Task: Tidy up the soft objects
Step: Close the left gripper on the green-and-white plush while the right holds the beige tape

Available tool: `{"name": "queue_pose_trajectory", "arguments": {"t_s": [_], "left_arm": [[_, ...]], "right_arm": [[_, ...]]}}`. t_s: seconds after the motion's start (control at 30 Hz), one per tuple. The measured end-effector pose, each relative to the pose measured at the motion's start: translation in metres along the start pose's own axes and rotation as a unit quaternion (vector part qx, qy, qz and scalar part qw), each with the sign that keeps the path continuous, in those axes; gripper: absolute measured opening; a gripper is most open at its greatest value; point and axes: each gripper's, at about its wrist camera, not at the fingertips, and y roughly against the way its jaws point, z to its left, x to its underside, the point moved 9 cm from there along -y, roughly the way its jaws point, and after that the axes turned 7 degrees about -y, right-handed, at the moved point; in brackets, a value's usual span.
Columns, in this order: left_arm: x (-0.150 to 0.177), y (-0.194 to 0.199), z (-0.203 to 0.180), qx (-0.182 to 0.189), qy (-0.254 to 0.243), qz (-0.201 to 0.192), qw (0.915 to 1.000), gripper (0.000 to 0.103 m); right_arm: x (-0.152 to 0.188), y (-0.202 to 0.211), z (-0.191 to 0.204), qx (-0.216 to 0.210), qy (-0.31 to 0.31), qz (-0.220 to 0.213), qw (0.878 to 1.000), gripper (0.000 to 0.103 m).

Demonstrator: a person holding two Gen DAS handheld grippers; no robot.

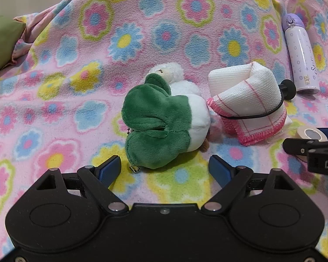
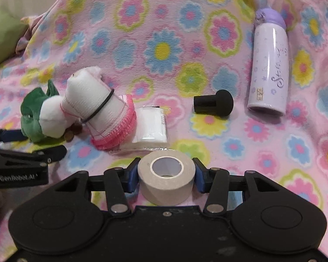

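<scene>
Item: green and white plush toy (image 1: 164, 124). It lies on the flowered blanket (image 1: 76, 65), just ahead of my left tool (image 1: 165, 170). That tool is spread and pinches nothing; the plush sits beyond its blue pads (image 1: 111, 170), not between them.

Item: rolled white cloth with pink hem (image 1: 247, 102), bound by a black band, touching the plush on its right side.

Item: tape roll (image 2: 166, 179). My right tool (image 2: 166, 175) is pinching it, pads against both flanks, the roll resting low over the blanket.

Step in hand, as I judge it: the tape roll is gripped and awaits carrying off. Next move calls for a steady lift without squeezing the roll out, then a place chosen clear of the cloth bundle.

Views compared: the right wrist view alone shows the wrapped white packet (image 2: 152, 126) behind the cloth, the whole black knob (image 2: 214, 106) and the full lilac bottle (image 2: 267, 65). The left wrist view alone shows the plush's green top, its bead chain, and a fluffy white toy (image 1: 175, 74) behind it.
</scene>
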Motion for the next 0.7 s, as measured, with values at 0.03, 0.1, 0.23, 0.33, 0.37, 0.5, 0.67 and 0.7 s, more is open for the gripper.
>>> {"name": "queue_pose_trajectory", "arguments": {"t_s": [0.03,0.1,0.23,0.33,0.37,0.5,0.67,0.7], "left_arm": [[0.0000,0.0000,0.0000,0.000,0.000,0.000,1.0000,0.085],[-0.0001,-0.0001,0.0000,0.000,0.000,0.000,1.0000,0.085],[0.0002,0.0001,0.0000,0.000,-0.001,0.001,1.0000,0.085],[0.0001,0.0004,0.0003,-0.001,-0.001,0.001,1.0000,0.086],[0.0004,0.0010,0.0001,0.001,0.000,0.001,1.0000,0.087],[-0.0001,0.0009,-0.0006,0.000,0.001,0.001,1.0000,0.088],[-0.0023,0.0057,-0.0040,-0.008,-0.007,-0.010,0.9999,0.093],[-0.0040,0.0067,-0.0047,-0.009,-0.009,-0.013,0.9998,0.093]], "right_arm": [[0.0013,0.0004,0.0018,0.004,0.009,-0.006,1.000,0.050],[0.0022,0.0000,0.0008,0.011,0.008,-0.014,1.000,0.058],[0.0011,-0.0040,-0.0060,-0.011,-0.019,-0.009,1.000,0.069],[0.0022,-0.0044,-0.0019,-0.018,-0.012,-0.010,1.000,0.074],[0.0024,-0.0043,-0.0016,-0.020,-0.013,-0.011,1.000,0.074],[0.0029,-0.0043,-0.0015,-0.022,-0.013,-0.013,1.000,0.074],[0.0028,-0.0042,-0.0021,-0.024,-0.016,-0.014,0.999,0.074],[0.0029,-0.0040,-0.0021,-0.024,-0.016,-0.014,0.999,0.074]]}}
